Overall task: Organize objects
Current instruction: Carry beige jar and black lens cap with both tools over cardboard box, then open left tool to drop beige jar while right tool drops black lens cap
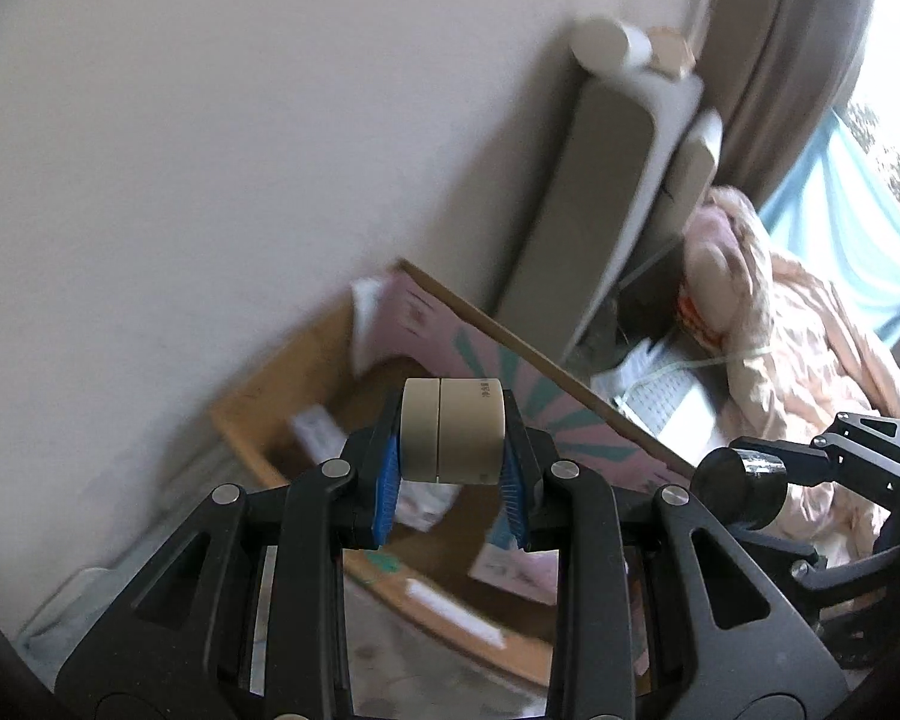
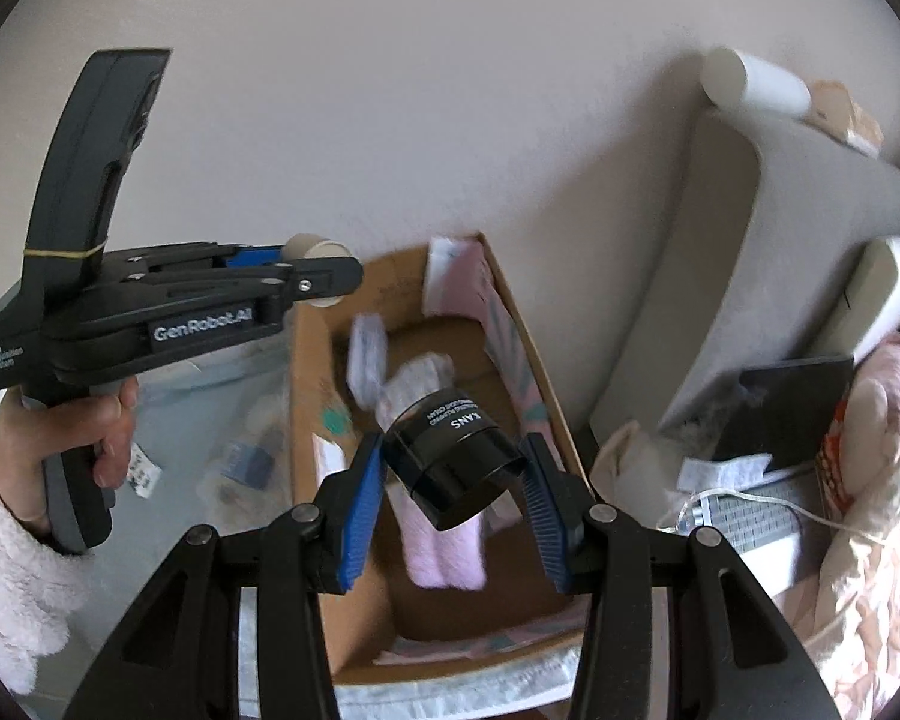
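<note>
My left gripper (image 1: 453,450) is shut on a beige cylindrical jar (image 1: 453,429) and holds it above an open cardboard box (image 1: 282,384). The left gripper also shows in the right wrist view (image 2: 321,270), with the beige jar (image 2: 318,249) at its tip over the box's left wall. My right gripper (image 2: 453,474) is shut on a black jar (image 2: 456,456) labelled KANS, held tilted above the same box (image 2: 312,396). The black jar also shows in the left wrist view (image 1: 738,483). Pink packets (image 2: 444,546) and white packets lie inside the box.
Grey cushions (image 2: 768,276) lean on the wall to the right of the box. A white roll (image 2: 750,81) lies on top of them. A laptop (image 2: 756,516), papers, a cable and a pink plush toy (image 2: 882,414) lie at the right. Plastic-wrapped items (image 2: 234,450) lie left of the box.
</note>
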`<state>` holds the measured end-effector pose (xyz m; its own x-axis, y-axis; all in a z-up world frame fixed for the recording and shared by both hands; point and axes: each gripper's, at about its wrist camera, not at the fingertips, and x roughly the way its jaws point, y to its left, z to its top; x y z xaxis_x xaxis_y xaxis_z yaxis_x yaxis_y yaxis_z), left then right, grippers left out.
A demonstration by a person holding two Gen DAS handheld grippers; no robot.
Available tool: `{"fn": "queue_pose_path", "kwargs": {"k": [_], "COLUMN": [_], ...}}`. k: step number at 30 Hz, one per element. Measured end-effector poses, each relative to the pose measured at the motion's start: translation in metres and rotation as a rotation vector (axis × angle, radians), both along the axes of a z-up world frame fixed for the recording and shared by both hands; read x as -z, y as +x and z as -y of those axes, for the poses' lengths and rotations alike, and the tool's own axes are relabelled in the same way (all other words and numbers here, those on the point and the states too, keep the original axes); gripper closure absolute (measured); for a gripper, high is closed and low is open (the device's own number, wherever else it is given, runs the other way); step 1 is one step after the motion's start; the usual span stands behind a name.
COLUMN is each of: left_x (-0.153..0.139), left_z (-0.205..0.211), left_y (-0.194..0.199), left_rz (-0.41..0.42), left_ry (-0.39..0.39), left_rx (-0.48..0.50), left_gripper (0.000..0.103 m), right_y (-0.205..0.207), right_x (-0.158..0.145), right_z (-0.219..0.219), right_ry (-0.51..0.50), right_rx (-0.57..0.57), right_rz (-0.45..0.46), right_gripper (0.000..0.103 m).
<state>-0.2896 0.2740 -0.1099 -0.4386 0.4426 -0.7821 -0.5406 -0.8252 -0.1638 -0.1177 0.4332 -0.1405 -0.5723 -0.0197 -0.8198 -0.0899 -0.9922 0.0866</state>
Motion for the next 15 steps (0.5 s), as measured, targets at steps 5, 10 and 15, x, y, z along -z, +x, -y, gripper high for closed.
{"fn": "queue_pose_path", "kwargs": {"k": [5,10,15], "left_x": [0.033,0.061,0.082], "left_z": [-0.018,-0.025,-0.033], "left_y": [-0.002,-0.002,0.0], "left_rz": [0.063,0.114,0.146], "left_ry": [-0.032,-0.061,-0.088], "left_rx": [0.028,0.042,0.056], "left_gripper": [0.077,0.077,0.077], "right_y": [0.001,0.002,0.004], "right_x": [0.026,0.045,0.057], "right_z": [-0.012,-0.017,-0.02], "right_ry": [-0.007,0.003,-0.015], "right_rx": [0.023,0.026,0.033], "right_rz": [0.05,0.087,0.109], "right_gripper": [0.061,0.061,0.061]}}
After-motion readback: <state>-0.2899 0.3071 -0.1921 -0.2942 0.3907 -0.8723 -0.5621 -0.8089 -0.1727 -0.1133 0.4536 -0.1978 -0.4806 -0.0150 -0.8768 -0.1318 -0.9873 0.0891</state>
